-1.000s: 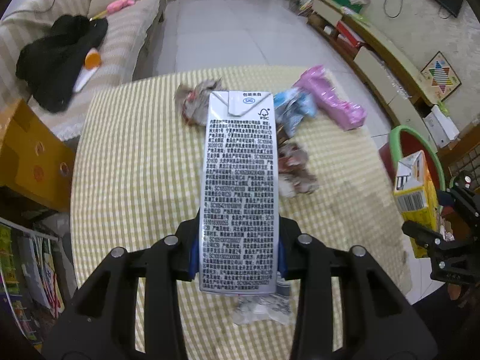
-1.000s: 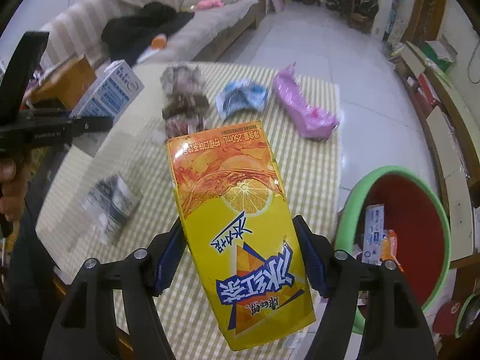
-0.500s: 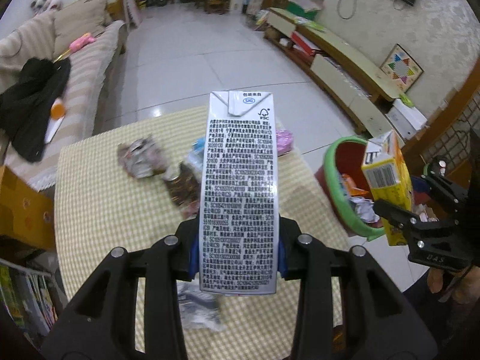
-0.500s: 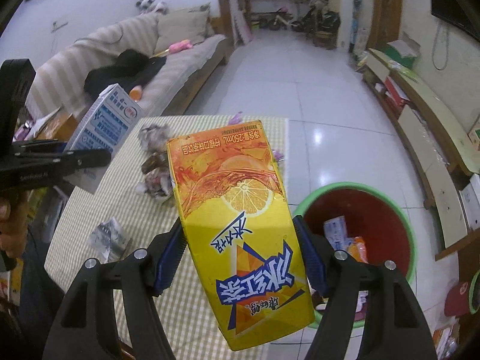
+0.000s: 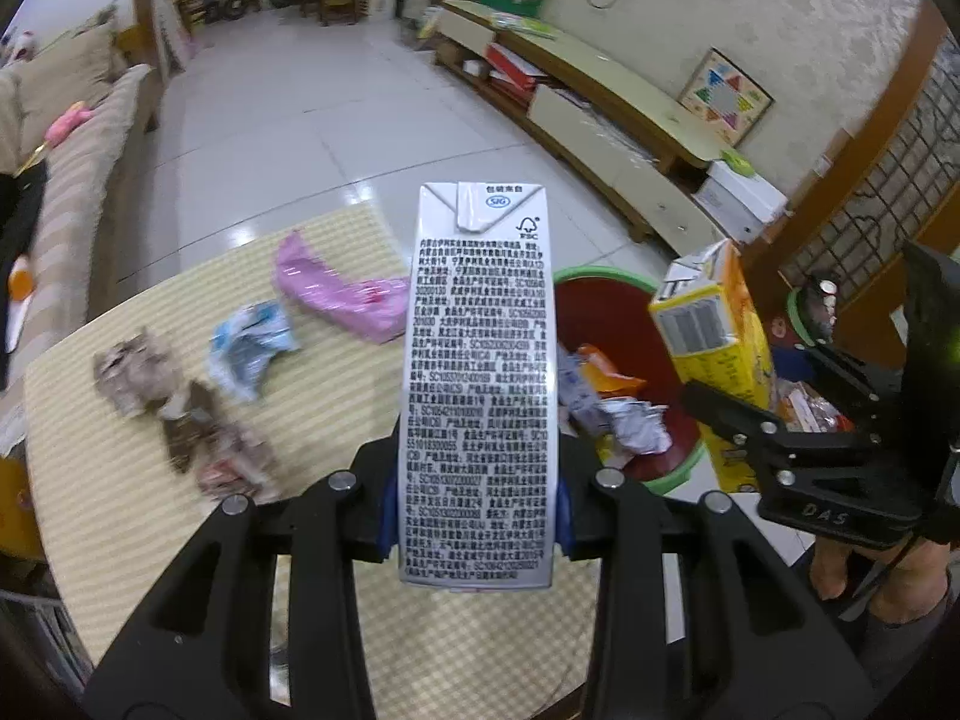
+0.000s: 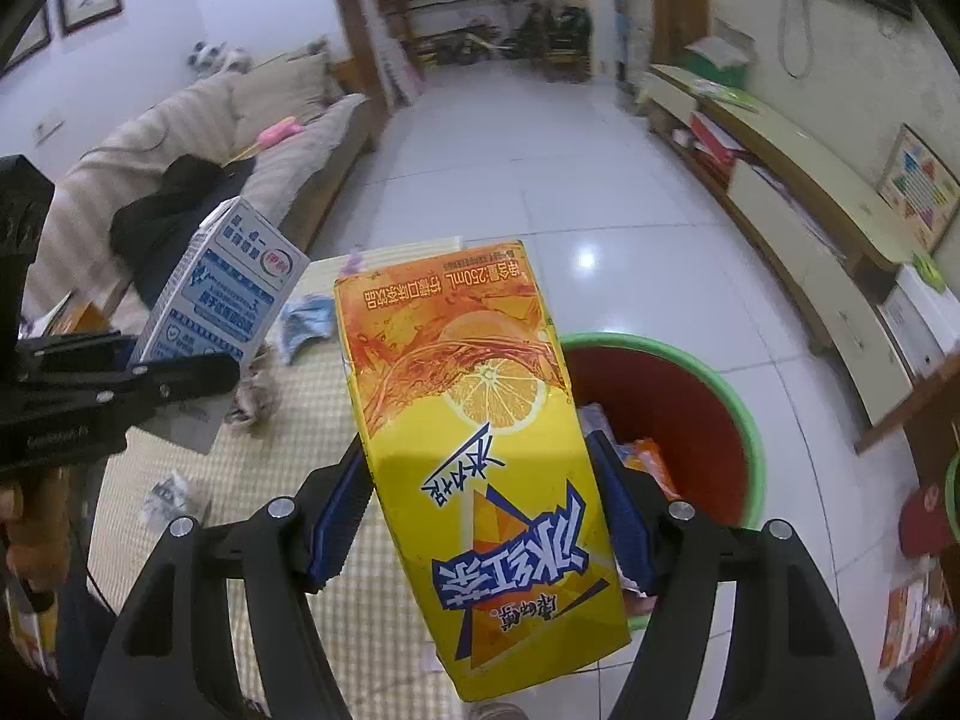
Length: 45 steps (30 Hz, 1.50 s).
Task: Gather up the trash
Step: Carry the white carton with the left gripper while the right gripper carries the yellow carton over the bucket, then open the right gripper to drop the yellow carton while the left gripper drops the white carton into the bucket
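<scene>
My left gripper (image 5: 477,516) is shut on a white milk carton (image 5: 477,384) and holds it above the table's right edge. It also shows in the right wrist view (image 6: 222,306). My right gripper (image 6: 480,516) is shut on a yellow iced-tea carton (image 6: 480,450), held beside the red bin with a green rim (image 6: 690,396). The bin (image 5: 624,324) holds several wrappers. The yellow carton (image 5: 714,354) hangs right of the bin in the left wrist view. On the checked tablecloth (image 5: 120,480) lie a pink wrapper (image 5: 342,294), a blue wrapper (image 5: 252,348) and brown crumpled wrappers (image 5: 174,408).
A sofa (image 6: 240,144) with dark clothing stands left of the table. A low cabinet (image 5: 600,120) runs along the right wall. A small silver wrapper (image 6: 168,498) lies near the table's front. White tiled floor (image 6: 510,180) stretches beyond.
Both grippers have swung right toward the bin with their cartons still held. The bin now sits nearer the middle of both views.
</scene>
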Motion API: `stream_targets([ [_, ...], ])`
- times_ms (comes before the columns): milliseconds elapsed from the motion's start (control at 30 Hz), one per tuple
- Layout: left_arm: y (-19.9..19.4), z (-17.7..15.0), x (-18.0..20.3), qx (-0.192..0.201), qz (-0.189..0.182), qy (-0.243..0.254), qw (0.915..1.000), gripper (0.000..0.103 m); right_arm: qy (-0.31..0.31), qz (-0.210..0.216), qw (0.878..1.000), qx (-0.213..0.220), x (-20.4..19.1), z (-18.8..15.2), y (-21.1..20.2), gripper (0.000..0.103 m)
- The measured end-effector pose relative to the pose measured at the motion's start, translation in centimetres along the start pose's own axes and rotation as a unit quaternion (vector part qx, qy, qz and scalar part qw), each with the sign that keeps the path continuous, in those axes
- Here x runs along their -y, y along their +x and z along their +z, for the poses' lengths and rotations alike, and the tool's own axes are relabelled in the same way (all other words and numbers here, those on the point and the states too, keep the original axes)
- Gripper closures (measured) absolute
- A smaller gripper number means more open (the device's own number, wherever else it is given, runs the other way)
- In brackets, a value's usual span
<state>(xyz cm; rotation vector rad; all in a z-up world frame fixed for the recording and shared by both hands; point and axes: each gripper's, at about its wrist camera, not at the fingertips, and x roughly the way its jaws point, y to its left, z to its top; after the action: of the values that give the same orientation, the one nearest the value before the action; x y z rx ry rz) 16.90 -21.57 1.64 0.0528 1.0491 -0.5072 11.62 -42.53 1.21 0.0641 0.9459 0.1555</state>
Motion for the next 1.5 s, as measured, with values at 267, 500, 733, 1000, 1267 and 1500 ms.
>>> stream_targets([
  [267, 3.8, 1.0, 4.6, -0.022, -0.047, 0.011, 0.9986, 0.067, 0.076, -0.025, 0.997, 0.014, 5.2, 0.4, -1.2, 0.036],
  [500, 6.6, 1.4, 7.2, -0.041, -0.065, 0.021, 0.9968, 0.067, 0.134, -0.042, 0.990, 0.009, 9.0, -0.1, -1.2, 0.036],
  [733, 8.5, 1.9, 8.3, -0.053, -0.076, 0.015, 0.9956, 0.067, 0.149, -0.046, 0.988, 0.005, 9.7, 0.2, -1.0, 0.036],
  [1000, 8.7, 2.8, 7.9, -0.050, -0.077, -0.002, 0.9958, 0.036, 0.150, -0.052, 0.987, 0.002, 9.5, 0.7, -0.2, 0.036],
  [1267, 6.6, 2.9, 5.9, -0.028, -0.064, -0.017, 0.9974, 0.024, 0.145, -0.050, 0.988, -0.006, 9.1, 0.9, 0.4, 0.034],
  [1500, 4.9, 2.1, 4.3, -0.016, -0.050, -0.022, 0.9984, 0.015, 0.133, -0.054, 0.990, -0.014, 8.6, 1.2, 0.8, 0.022],
])
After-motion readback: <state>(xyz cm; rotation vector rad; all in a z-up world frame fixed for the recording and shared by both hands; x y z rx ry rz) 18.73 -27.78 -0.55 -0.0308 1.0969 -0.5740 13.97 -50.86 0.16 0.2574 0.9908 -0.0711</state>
